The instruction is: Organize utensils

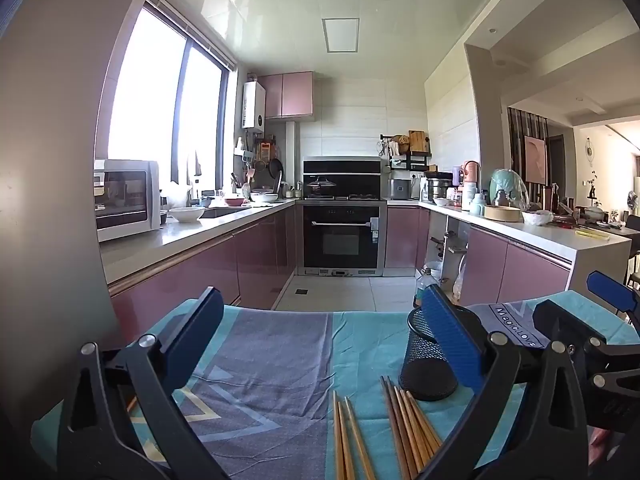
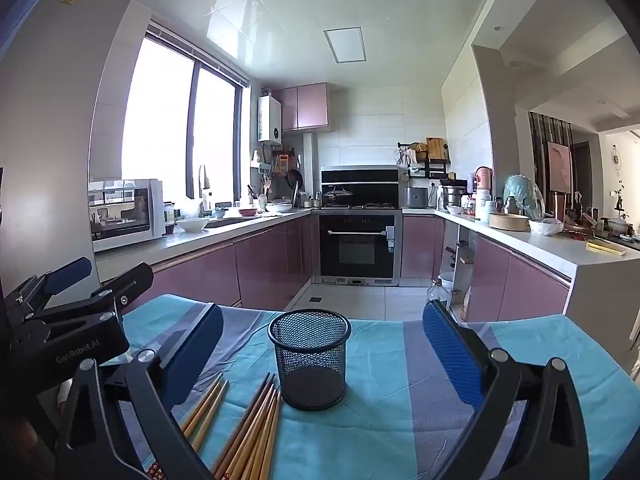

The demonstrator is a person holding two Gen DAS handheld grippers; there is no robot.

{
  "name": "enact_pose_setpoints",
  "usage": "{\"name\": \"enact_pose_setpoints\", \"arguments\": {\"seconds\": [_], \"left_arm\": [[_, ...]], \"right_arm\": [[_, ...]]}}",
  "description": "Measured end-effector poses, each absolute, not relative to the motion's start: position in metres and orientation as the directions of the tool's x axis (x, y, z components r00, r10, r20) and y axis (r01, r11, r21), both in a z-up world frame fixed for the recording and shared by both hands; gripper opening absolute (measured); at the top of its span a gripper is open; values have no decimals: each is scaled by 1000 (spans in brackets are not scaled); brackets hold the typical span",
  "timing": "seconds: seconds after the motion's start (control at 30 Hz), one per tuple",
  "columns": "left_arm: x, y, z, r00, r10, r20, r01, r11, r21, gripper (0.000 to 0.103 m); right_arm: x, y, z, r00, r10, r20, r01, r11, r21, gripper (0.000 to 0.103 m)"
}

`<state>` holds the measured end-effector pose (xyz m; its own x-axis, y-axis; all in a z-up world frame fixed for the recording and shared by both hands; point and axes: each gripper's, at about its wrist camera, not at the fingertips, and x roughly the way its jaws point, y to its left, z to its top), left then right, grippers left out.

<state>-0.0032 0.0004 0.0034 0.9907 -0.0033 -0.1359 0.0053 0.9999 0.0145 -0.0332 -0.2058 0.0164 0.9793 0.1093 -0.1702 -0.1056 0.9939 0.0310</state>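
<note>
Worktop (image 2: 380, 420), cloth-covered: one black mesh cup (image 2: 309, 358), upright, empty so far as seen. Wooden chopsticks (image 2: 256, 428), loose, two fanned groups at about 8 o'clock from the cup, nearest tips just beside its base; long axes run toward 1 o'clock.

Left tool (image 1: 320, 344): jaws wide apart, nothing between; chopsticks at its 5 o'clock, judged the nearer.

Right tool (image 2: 324, 348): jaws wide apart, framing the cup, not touching.

The wooden chopsticks (image 2: 256, 432) run off the bottom edge in both views, so their near ends stay unseen. From the left wrist, a blue finger (image 1: 452, 340) covers the right side of the mesh cup (image 1: 426, 360). Items on the far tabletop (image 2: 560, 248) behind the cup are too small to name.
</note>
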Motion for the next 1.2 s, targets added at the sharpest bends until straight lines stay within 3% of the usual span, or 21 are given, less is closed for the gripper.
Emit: {"name": "enact_pose_setpoints", "arguments": {"seconds": [1.2], "left_arm": [[-4, -5, 5, 991, 2, -131, 0, 1000, 17, 98]], "right_arm": [[-40, -212, 21, 985, 96, -142, -93, 995, 26, 96]]}}
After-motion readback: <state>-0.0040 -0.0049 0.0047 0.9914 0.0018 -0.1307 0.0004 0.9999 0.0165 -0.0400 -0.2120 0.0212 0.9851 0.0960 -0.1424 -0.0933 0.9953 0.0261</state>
